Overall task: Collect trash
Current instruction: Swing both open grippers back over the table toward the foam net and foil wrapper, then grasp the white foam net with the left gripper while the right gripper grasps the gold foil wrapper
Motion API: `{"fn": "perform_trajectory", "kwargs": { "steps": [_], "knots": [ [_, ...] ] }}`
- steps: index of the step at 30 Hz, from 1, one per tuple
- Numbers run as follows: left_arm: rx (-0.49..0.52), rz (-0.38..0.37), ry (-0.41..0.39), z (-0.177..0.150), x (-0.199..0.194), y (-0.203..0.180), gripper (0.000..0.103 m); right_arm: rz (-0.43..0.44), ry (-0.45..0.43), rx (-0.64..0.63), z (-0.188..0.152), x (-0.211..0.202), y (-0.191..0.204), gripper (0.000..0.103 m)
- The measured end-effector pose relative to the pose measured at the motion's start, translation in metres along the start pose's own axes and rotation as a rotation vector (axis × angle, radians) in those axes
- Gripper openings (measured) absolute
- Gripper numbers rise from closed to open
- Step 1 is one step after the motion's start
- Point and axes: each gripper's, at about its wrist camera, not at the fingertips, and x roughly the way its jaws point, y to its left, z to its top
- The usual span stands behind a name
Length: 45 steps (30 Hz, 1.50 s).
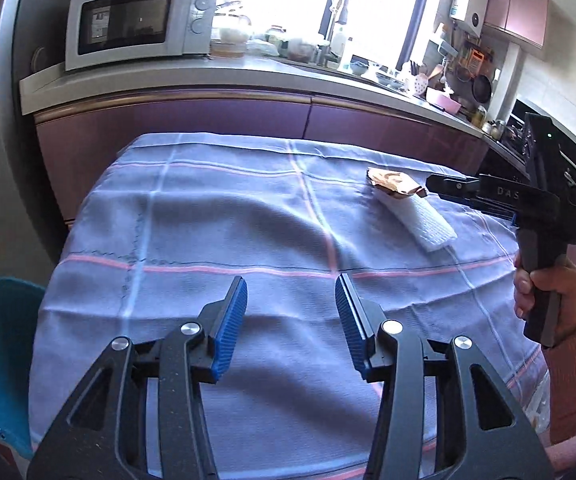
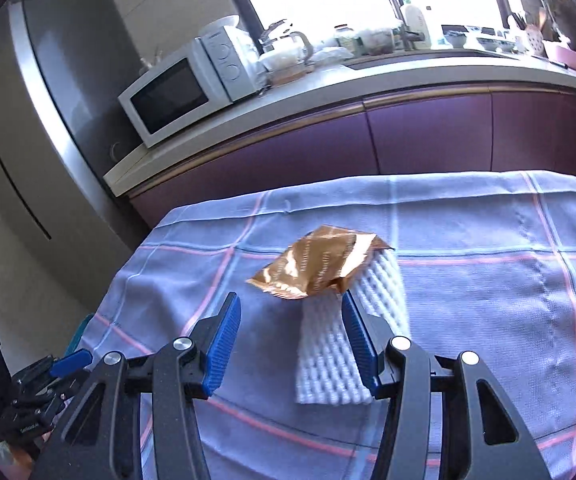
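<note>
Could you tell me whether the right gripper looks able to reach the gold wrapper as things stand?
Probably yes: the right gripper has open, empty jaws, and the gold wrapper lies uncovered just ahead on the white foam net.

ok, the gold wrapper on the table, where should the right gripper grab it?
Probably the crumpled near edge of the gold wrapper, coming from the front with the right gripper. That edge lifts off the cloth, while the far end rests on the white foam sleeve, so the jaws can straddle it.

a table draped in a blue checked cloth [image 1: 215,216] carries a white foam net [image 2: 340,344] with a gold wrapper [image 2: 320,268] overlapping its far end.
</note>
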Motion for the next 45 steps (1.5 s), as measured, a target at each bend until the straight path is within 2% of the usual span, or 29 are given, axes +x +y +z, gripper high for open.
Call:
{"fn": "perform_trajectory", "kwargs": {
  "steps": [3,7,9,13,17,23,30,36,37,39,43,45],
  "knots": [
    [0.03,-0.014,0.015,0.006,0.014,-0.017,0.046,0.033,0.022,0.058,0.007,0.012,-0.02,0.05],
    [0.055,-0.032,0.033,0.013,0.031,-0.035,0.046,0.059,0.065,0.091,0.015,0.034,-0.029,0.048],
    [0.066,-0.036,0.041,0.015,0.038,-0.043,0.046,0.067,0.08,0.111,0.014,0.041,-0.028,0.042],
    [0.089,-0.045,0.055,0.018,0.046,-0.052,0.047,0.092,0.098,0.171,0.013,0.047,-0.039,0.018],
    [0.105,-0.063,0.074,0.023,0.058,-0.061,0.047,0.123,0.068,0.206,0.011,0.037,-0.048,0.011],
    [0.136,-0.12,0.105,0.035,0.081,-0.084,0.047,0.154,-0.009,0.207,0.012,0.008,-0.053,0.01],
    [0.151,-0.203,0.165,0.046,0.115,-0.122,0.05,0.161,-0.059,0.24,0.011,-0.019,-0.072,0.01],
    [0.135,-0.214,0.221,0.057,0.148,-0.143,0.051,0.161,-0.085,0.267,0.005,-0.031,-0.087,0.01],
    [0.132,-0.212,0.231,0.058,0.154,-0.145,0.05,0.162,-0.086,0.271,0.004,-0.032,-0.089,0.01],
    [0.107,-0.21,0.263,0.059,0.167,-0.146,0.04,0.166,-0.087,0.28,0.002,-0.033,-0.092,0.011],
    [0.06,-0.226,0.278,0.062,0.181,-0.144,0.04,0.173,-0.089,0.295,-0.003,-0.034,-0.099,0.011],
    [0.054,-0.226,0.284,0.063,0.185,-0.144,0.033,0.181,-0.089,0.3,-0.004,-0.033,-0.1,0.011]
  ]
}}
